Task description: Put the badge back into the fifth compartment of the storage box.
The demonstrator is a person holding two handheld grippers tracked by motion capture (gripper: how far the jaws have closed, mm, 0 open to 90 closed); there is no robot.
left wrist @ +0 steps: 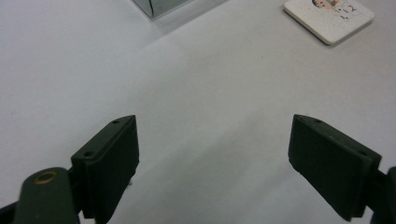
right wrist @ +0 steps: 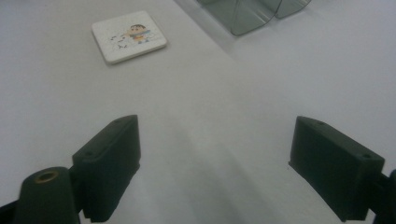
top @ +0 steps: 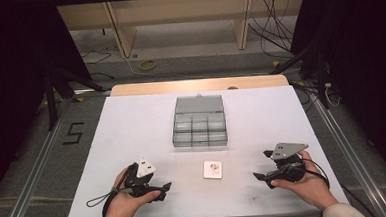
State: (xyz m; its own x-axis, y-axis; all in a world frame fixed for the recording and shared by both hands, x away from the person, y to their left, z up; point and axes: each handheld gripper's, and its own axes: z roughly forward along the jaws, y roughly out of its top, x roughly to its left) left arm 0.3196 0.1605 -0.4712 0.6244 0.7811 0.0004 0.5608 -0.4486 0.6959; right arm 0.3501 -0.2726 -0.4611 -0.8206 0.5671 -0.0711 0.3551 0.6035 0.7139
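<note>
White worktop (top: 132, 141), clear compartment box (top: 199, 122) open at centre. Just in front of box: small square cartoon tile (top: 213, 169), untouched. Flanking tile: left gripper (top: 160, 190), right gripper (top: 260, 177), both released, empty. Approach step; next, likely closing on tile's thin edges.

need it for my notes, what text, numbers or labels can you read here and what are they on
"5": a large black mark on the grey floor left of the table.
Small dark marks beside the cartoon figure on the white square tile: too small and blurred to read.
Clear compartment box: no label to be seen.
Both grippers: no lettering to be seen.
</note>
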